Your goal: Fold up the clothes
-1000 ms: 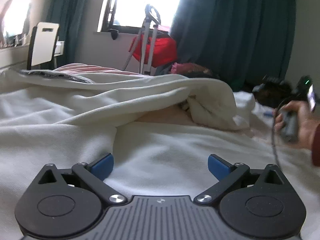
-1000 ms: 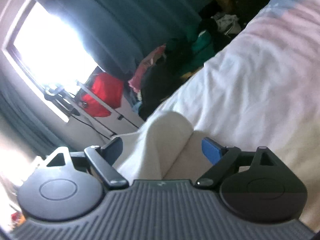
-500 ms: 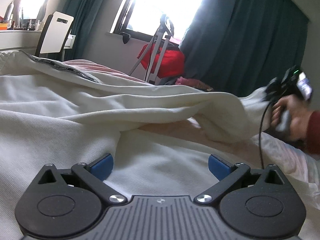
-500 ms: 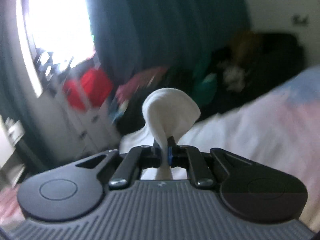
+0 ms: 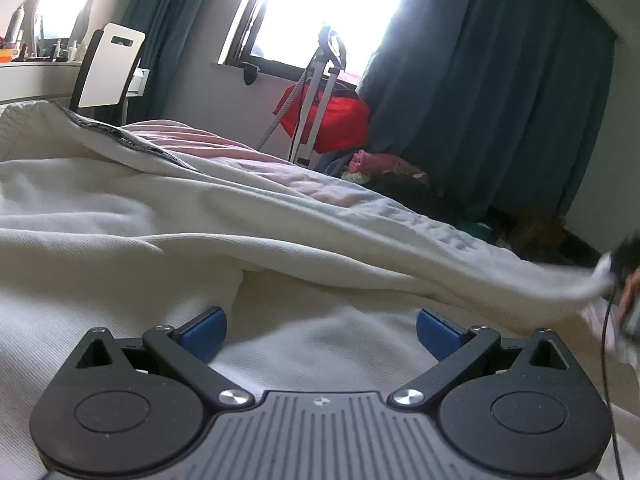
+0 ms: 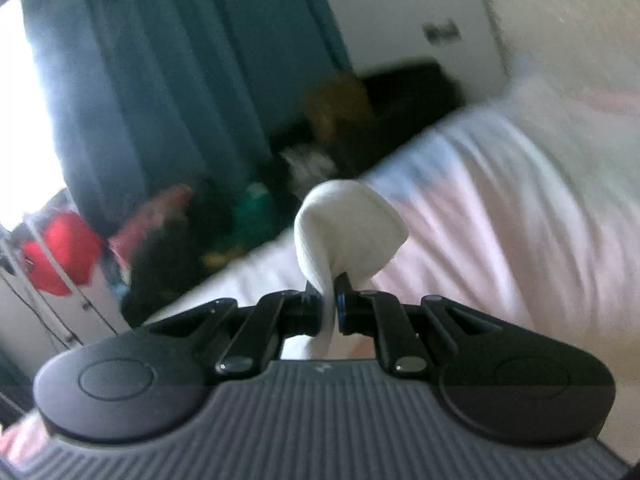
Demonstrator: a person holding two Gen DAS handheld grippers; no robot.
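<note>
Left gripper [image 5: 320, 330] is hovering low over the cream garment [image 5: 168, 264] on the bed [image 6: 500, 200], jaws spread, nothing between them. Right gripper [image 6: 331, 304] is pinching a sleeve end [image 6: 348, 224], pulling it outward and taut. Step: spreading before folding; next probably needs laying the sleeve flat. A second ago the right jaws were open around that end, lower.

right hand [image 5: 629, 300] cut off at edge, clothes pile [image 6: 240, 216] motion-blurred
</note>
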